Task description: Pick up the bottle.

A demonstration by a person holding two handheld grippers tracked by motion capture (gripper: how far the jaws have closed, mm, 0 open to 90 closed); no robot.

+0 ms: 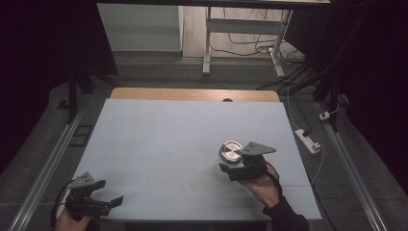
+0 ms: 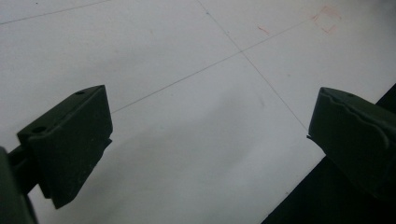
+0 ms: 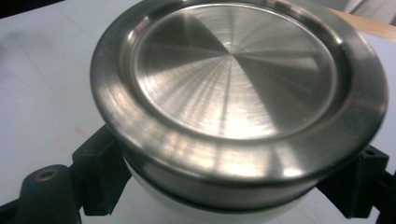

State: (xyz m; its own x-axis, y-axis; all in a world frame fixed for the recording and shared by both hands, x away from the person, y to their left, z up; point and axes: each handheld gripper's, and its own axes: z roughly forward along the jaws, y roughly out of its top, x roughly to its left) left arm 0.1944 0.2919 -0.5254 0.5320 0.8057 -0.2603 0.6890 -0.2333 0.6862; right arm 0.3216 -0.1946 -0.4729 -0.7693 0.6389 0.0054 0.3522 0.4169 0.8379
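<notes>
While R tongs (image 1: 234,166) grip steel-lidded jar (image 1: 231,152) — base hidden — L tongs (image 1: 107,192) gape.

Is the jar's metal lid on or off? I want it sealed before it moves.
On. The steel lid sits flat atop the white jar, held between the right tool jaws. Whether sealed: cannot tell.

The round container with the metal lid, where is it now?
In the high view, the container is at the right of the white table, held between the jaws of the right tool, far from the left tool.
</notes>
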